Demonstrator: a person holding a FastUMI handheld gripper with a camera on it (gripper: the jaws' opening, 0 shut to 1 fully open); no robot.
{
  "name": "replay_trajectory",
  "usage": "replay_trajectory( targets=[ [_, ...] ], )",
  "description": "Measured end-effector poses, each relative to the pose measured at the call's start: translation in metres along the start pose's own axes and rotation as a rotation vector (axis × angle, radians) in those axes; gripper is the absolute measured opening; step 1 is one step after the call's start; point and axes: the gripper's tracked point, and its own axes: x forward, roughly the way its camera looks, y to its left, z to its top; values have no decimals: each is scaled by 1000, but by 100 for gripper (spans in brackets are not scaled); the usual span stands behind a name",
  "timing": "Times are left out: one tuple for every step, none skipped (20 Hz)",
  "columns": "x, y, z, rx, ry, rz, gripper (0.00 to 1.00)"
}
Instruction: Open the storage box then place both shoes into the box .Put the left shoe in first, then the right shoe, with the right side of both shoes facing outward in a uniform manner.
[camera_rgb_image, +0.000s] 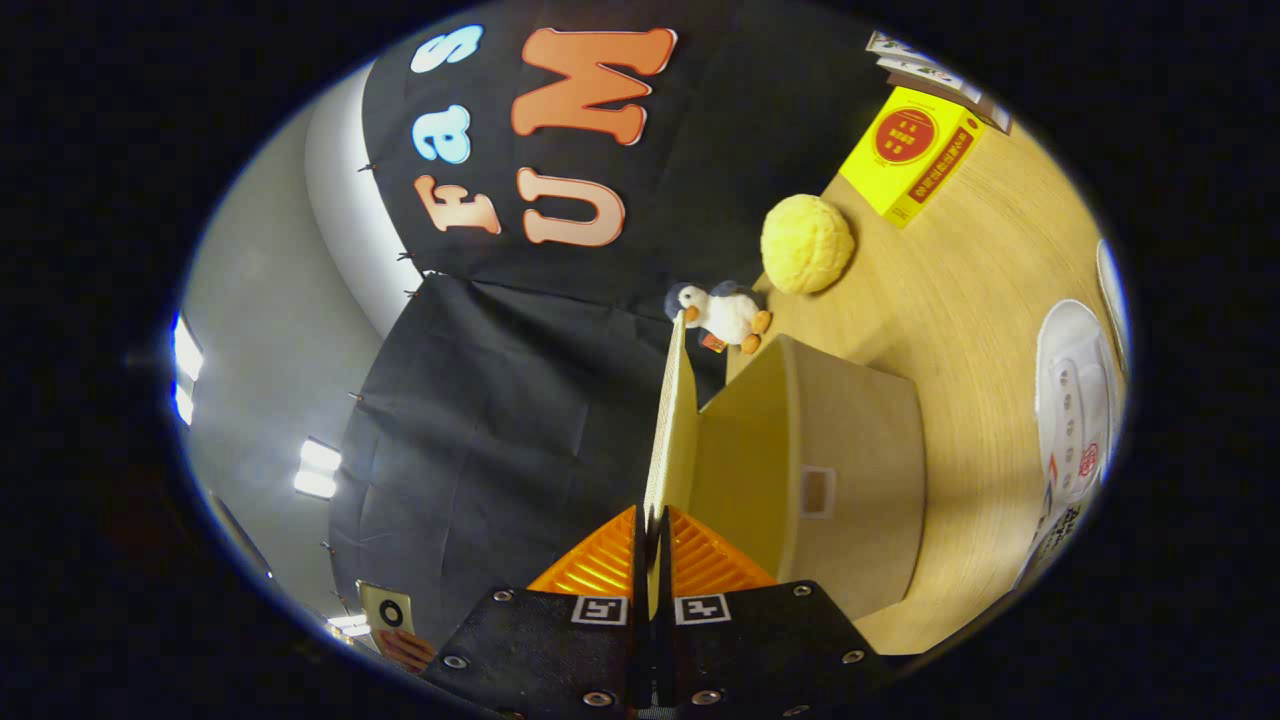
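Storage box (850, 480): beige, standing on the wooden table (960, 300), open, a small label window on its outer wall. Lid (672, 420): raised edge-on, running forward from the gripper.

Gripper (655, 530): jaws pressed together on the near edge of the lid, pinching it between both fingers.

White shoe (1075, 400): lying on the table well apart from the box, at the table's edge, laces and a red mark showing; a second one cannot be made out for certain.

Yellow ball (808, 243): knitted-looking, on the table beyond the box.

Small plush bird (728, 315): white with orange feet, just beyond the box's far corner.

Yellow carton (912, 150): red round label, near the table's far edge.
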Motion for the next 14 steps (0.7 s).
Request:
replay_trajectory(
  targets=[
    [9,12,0,-18,5,2,3],
    [17,25,-2,-31,12,8,3],
    [26,39,-3,-39,16,17,3],
    [35,53,-5,-47,18,25,3],
    [45,64,-7,-56,25,34,3],
    [58,73,-15,-63,37,35,3],
    [69,81,-20,-78,46,39,5],
    [82,89,-25,-89,57,44,7],
    [95,96,-30,-88,69,49,9],
    [109,104,-36,-90,81,52,10],
    [123,107,-41,-100,91,41,12],
    [135,108,-49,-124,101,27,14],
    [147,110,-55,-153,112,13,23],
    [156,109,-61,-184,121,-11,38]
  ],
)
